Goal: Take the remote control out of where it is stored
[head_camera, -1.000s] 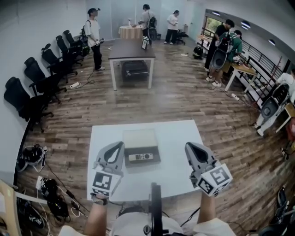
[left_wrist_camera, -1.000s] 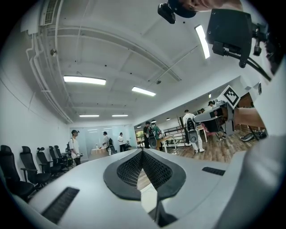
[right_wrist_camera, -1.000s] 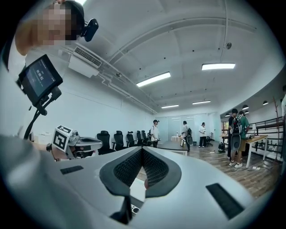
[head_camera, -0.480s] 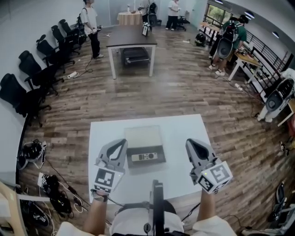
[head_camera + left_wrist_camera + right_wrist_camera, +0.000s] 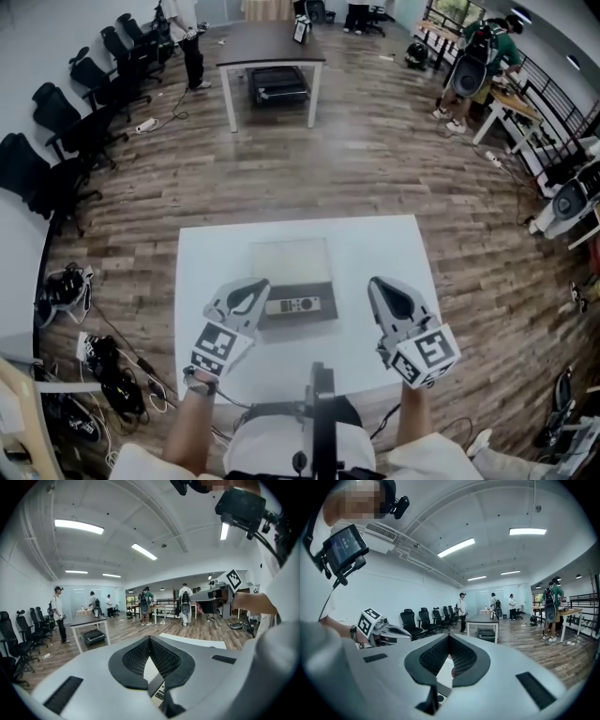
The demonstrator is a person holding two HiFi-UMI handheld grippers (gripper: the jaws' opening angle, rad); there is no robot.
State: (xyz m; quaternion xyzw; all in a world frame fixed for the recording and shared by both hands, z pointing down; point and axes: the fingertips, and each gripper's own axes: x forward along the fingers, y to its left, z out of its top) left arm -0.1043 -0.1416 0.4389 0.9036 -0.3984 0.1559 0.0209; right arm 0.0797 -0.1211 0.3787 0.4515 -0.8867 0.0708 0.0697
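Note:
A dark remote control (image 5: 293, 305) lies flat in an open grey box (image 5: 319, 317), whose pale lid (image 5: 291, 262) is folded back, on the white table (image 5: 384, 248). My left gripper (image 5: 257, 285) is shut and empty, its tip at the box's left edge beside the remote. In the left gripper view the jaws (image 5: 150, 638) meet, and a bit of the remote (image 5: 160, 694) shows below them. My right gripper (image 5: 380, 282) hovers right of the box, apart from it. Its jaws (image 5: 449, 636) meet with nothing between them.
Black office chairs (image 5: 56, 141) line the left wall. Bags and cables (image 5: 94, 375) lie on the floor left of the table. A dark table (image 5: 272, 42) with a black case under it stands farther back. People stand at the far end and by desks at the right (image 5: 487, 56).
The view has tipped further down, so the table sits higher in frame. My left gripper has edged right to the box's left side. The right gripper has shifted slightly inward.

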